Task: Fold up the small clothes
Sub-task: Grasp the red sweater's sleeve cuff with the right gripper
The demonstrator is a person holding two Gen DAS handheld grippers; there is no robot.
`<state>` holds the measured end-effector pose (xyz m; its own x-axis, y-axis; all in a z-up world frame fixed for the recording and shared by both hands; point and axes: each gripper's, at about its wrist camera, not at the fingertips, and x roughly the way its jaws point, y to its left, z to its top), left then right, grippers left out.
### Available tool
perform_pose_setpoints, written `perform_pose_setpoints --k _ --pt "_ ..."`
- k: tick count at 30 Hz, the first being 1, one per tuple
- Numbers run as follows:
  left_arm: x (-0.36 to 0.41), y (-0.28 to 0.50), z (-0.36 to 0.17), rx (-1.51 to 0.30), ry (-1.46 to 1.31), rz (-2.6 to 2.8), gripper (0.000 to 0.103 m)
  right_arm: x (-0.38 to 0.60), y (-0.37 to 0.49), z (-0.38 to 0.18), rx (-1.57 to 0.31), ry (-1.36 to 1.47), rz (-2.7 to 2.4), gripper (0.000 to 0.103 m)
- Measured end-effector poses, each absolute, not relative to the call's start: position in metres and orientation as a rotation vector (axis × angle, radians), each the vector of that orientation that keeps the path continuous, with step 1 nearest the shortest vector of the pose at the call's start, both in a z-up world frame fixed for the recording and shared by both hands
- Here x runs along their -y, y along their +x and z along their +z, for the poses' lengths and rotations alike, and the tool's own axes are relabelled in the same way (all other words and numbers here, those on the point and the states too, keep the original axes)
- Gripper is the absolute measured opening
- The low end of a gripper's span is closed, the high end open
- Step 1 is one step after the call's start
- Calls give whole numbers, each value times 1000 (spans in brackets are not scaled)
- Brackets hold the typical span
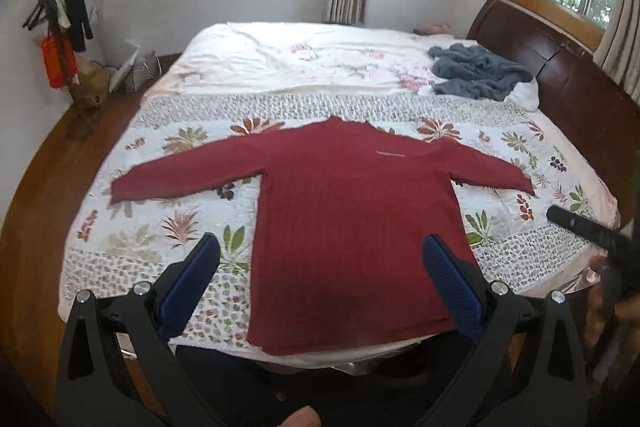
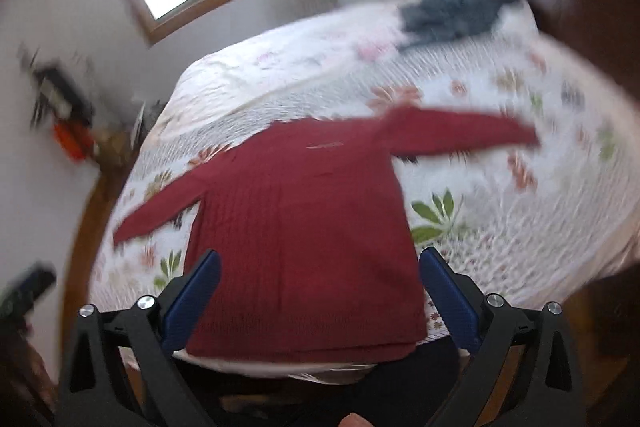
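Floral bedding covers the bed [image 1: 168,163], where a red sweater [image 1: 344,211] lies flat near the front edge, collar pointing away toward the windows, hem nearest, sleeves spread sideways. A small pale label on its chest is unreadable. Left gripper [image 1: 324,279] and right gripper [image 2: 320,287] hover with fingers spread wide, empty.

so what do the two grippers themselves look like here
Both are alike: the left gripper and right gripper each have two black angular arms with triangular cut-outs and round silver bolt heads at the joints. The fingers carry blue pads with a fine dotted grip texture. No cables or printed markings show. In the left wrist view, the other gripper's black body shows at the right edge.
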<state>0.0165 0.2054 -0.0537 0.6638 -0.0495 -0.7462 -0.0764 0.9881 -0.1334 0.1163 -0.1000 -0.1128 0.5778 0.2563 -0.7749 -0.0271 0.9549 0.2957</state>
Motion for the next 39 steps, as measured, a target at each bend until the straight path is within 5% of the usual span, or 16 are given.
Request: perform_pose_setpoints --k 9,19,24,39 --pt "-201 57 -85 -858 -264 -82 100 283 212 -230 -1020 847 -23 83" --pt "-188 105 -117 -911 -359 -104 100 440 289 -324 -826 1323 -167 77" --pt "-181 137 -136 -961 -426 -133 100 495 325 -360 -702 1501 -202 55" --pt "-168 176 -177 -1044 -483 -124 100 527 388 -417 -726 1455 -350 53"
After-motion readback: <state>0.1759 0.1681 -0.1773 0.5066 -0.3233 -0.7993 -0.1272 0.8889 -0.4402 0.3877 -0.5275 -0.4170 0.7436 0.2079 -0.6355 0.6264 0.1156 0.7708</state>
